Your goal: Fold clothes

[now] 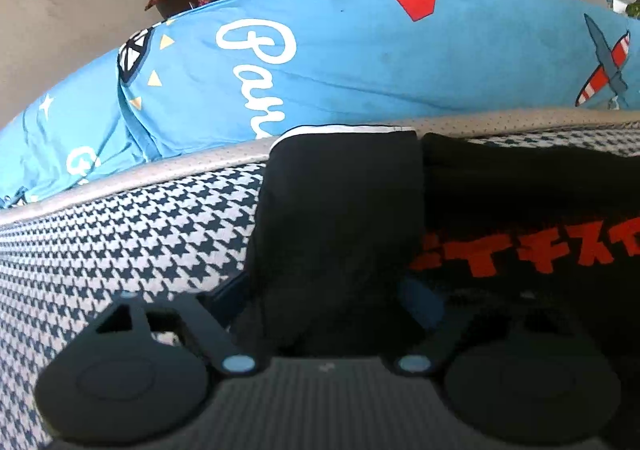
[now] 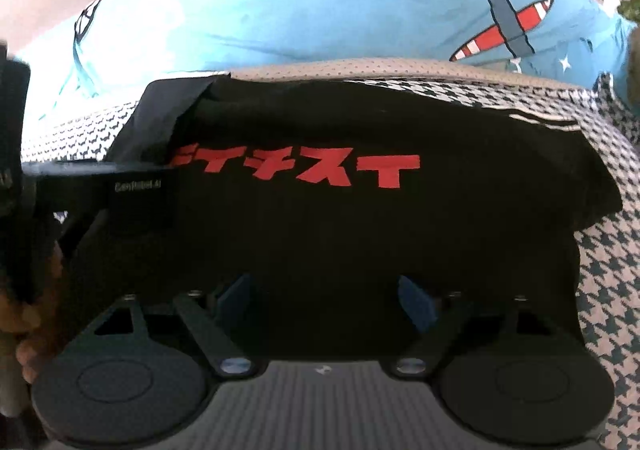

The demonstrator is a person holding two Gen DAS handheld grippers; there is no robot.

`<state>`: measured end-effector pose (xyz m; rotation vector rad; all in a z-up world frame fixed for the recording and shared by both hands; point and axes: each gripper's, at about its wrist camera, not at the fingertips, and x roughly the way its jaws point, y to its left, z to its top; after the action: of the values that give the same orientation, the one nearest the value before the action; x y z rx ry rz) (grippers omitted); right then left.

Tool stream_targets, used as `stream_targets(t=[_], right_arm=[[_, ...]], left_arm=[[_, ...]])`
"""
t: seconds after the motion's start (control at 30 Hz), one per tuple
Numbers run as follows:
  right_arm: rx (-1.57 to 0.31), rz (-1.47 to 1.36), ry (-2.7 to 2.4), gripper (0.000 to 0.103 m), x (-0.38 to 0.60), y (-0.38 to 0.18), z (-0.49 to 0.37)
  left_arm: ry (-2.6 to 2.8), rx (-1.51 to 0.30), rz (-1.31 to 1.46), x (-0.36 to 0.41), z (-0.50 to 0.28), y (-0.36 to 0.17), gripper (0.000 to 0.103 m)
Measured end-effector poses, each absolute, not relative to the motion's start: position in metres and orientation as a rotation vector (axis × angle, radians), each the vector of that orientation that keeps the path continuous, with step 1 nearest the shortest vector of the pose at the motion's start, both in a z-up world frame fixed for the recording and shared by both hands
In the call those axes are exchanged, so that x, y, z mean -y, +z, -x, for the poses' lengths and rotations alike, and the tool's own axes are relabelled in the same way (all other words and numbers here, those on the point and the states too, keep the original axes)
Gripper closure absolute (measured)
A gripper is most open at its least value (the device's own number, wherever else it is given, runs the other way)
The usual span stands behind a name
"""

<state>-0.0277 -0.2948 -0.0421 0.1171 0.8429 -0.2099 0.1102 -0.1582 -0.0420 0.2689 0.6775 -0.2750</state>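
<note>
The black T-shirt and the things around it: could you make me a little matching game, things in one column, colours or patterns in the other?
Things:
1. T-shirt
2. lettering on the T-shirt
3. quilt behind it
4. surface under it

Colours or patterns:
A. houndstooth check, dark on white
B. bright blue with a striped aeroplane
C. black
D. red

Pairs: 1-C, 2-D, 3-B, 4-A

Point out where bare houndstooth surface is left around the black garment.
Bare houndstooth surface lies left of the black shirt, up to the blue bedding. Another strip runs along the shirt's right edge. The middle is crowded: shirt under both grippers.
</note>
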Motion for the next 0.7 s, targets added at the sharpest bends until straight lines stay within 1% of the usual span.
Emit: stream_targets(t=[0.13, 0.27, 0.33, 0.43, 0.7], right_arm=[[-0.842, -0.085, -0.219, 0.02, 0.29, -0.044, 0.028], [-0.841, -0.081, -0.219, 0.02, 0.289, -0.045, 0.029], [-0.842, -0.085, -0.218, 0.02, 0.289, -0.045, 0.029], [-0.846, -0.088, -0.217, 0.02, 0.29, -0.044, 0.029], [-0.854, -0.076, -0.215, 0.019, 0.286, -0.044, 0.03]], left_arm=[[-0.283, -0.679, -0.252, 0.157, -0.111, -0.039, 0.043], [-0.263, -0.671, -0.23, 0.151, -0.112, -0.035, 0.051], [-0.256, -0.672, -0.221, 0.147, -0.114, -0.034, 0.057], [-0.245, -0.683, -0.204, 0.141, -0.117, -0.033, 0.061], [-0.234, -0.702, -0.171, 0.134, -0.121, -0.032, 0.062]])
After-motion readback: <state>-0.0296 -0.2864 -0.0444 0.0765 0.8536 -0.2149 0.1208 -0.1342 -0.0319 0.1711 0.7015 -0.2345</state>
